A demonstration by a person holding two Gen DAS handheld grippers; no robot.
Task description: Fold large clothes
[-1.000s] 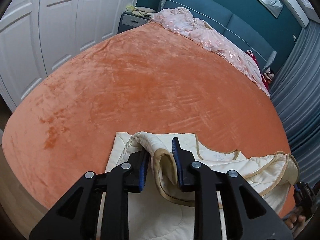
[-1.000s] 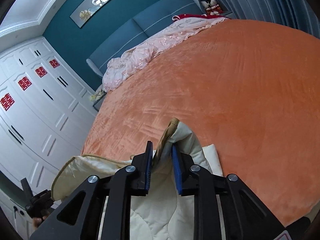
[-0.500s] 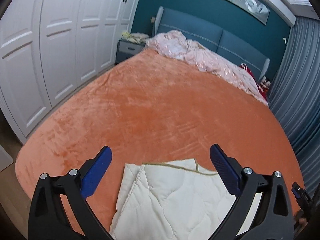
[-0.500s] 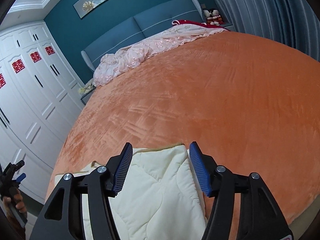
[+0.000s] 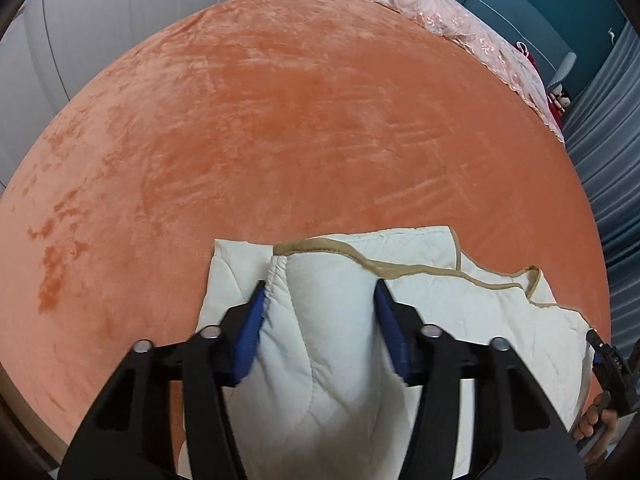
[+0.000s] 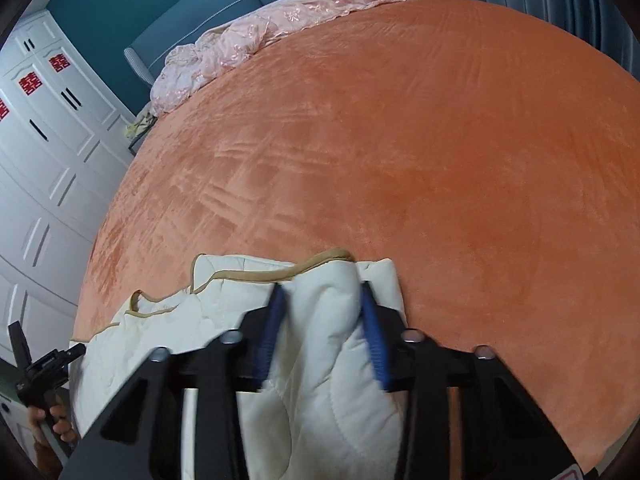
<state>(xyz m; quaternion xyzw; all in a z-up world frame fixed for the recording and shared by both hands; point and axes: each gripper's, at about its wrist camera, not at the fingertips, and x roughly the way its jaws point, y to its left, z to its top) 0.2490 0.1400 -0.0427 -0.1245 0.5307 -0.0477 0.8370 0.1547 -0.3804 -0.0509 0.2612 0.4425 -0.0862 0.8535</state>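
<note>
- now, left wrist view: the left gripper (image 5: pixel 320 292) points steeply down at a cream quilted garment (image 5: pixel 460 320) lying at the near edge of an orange bedspread (image 5: pixel 320 120).
- its jaws are closing, with a raised hump of the cream fabric bunched between them; the blue pads (image 5: pixel 250 332) sit against both flanks of that hump, so it is grasping the garment.
- a tan binding (image 5: pixel 400 268) runs along the garment's far edge, from the top of the pinched fold off to the right.
- at the far right edge of this view, a hand (image 5: pixel 596 424) holds a black tool just beside the garment's right end; i cannot tell that tool's jaws from here.
- far across the bedspread lies a pink quilt (image 5: pixel 440 12) against a blue headboard (image 5: pixel 520 4); white wardrobe doors (image 5: pixel 60 40) stand on the left.
- right wrist view: the right gripper (image 6: pixel 320 300) also points down at the same garment (image 6: pixel 180 332), at its right end near the bed's near edge.
- its jaws are closing too, a fold of cream fabric squeezed up between the blue pads (image 6: pixel 374 344), which press on it; the picture is a little blurred around the fingers.
- the tan binding (image 6: pixel 256 276) crosses the top of the fold and winds away to the left.
- at the near left, a hand (image 6: pixel 52 416) grips the other black tool beside the garment's left end.
- the pink quilt (image 6: pixel 240 44) and headboard (image 6: pixel 224 4) lie far off; white wardrobe doors (image 6: pixel 48 140) with red paper cut-outs (image 6: pixel 60 62) fill the left.
</note>
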